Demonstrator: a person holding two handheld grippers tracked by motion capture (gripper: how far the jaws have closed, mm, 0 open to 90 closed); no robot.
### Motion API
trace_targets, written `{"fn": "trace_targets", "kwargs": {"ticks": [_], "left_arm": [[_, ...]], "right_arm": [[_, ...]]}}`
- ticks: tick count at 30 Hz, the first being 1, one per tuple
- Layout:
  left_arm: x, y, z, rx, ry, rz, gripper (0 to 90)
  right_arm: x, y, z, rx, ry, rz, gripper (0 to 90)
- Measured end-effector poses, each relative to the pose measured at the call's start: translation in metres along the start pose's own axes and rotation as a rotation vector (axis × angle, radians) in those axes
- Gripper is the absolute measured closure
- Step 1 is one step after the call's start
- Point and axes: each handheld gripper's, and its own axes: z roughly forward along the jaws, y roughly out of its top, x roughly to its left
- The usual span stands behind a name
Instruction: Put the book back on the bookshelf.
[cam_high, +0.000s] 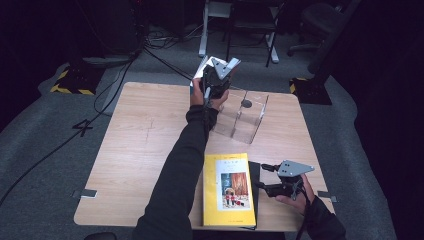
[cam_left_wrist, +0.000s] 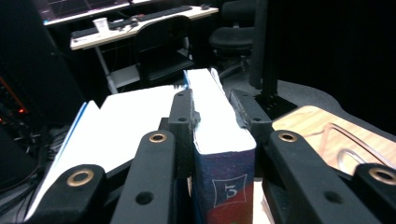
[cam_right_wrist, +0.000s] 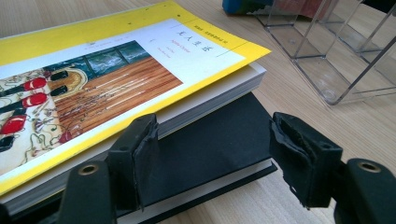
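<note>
You are in the middle of shelving: your left hand-held gripper (cam_high: 218, 75) is clamped on a book (cam_left_wrist: 219, 135), its pads pressing both sides of a white page block, with a dark blue cover bearing a "3" nearest the camera. The book is held up in the air at the far side of the counter (cam_high: 140, 150), just beyond the left end of the clear acrylic rack (cam_high: 245, 117), which stands on the counter right of centre. From the left gripper view, a rounded acrylic edge of that rack sits low to the right of the jaws.

Your next move, as I judge it, is to bring the held book over an open slot, line its spine up with the dividers, and lower it in before letting go; the walls are transparent and easy to clip, so go slowly.

Your right hand-held gripper (cam_high: 265, 177) hovers open at the near right, jaws apart and holding nothing. They point at the edge of a stack: a yellow book (cam_high: 228, 189) lying flat on top of a black book (cam_right_wrist: 219, 144). The stack sits at the near edge, well apart from the rack.
</note>
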Motion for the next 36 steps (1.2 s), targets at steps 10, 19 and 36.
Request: {"fn": "trace_targets", "kwargs": {"ticks": [10,19,36], "left_arm": [[0.002,-0.01,-0.016,0.023,-0.003,0.013,71.8],[0.009,-0.017,-0.028,0.035,0.008,0.026,69.8],[0.015,-0.024,-0.073,-0.029,-0.044,0.055,44.4]], "right_arm": [[0.001,0.0,0.003,0.012,0.01,-0.007,33.5],[0.001,-0.001,0.004,0.021,0.012,-0.009,33.5],[0.002,-0.001,0.003,0.028,0.015,-0.014,33.5]]}}
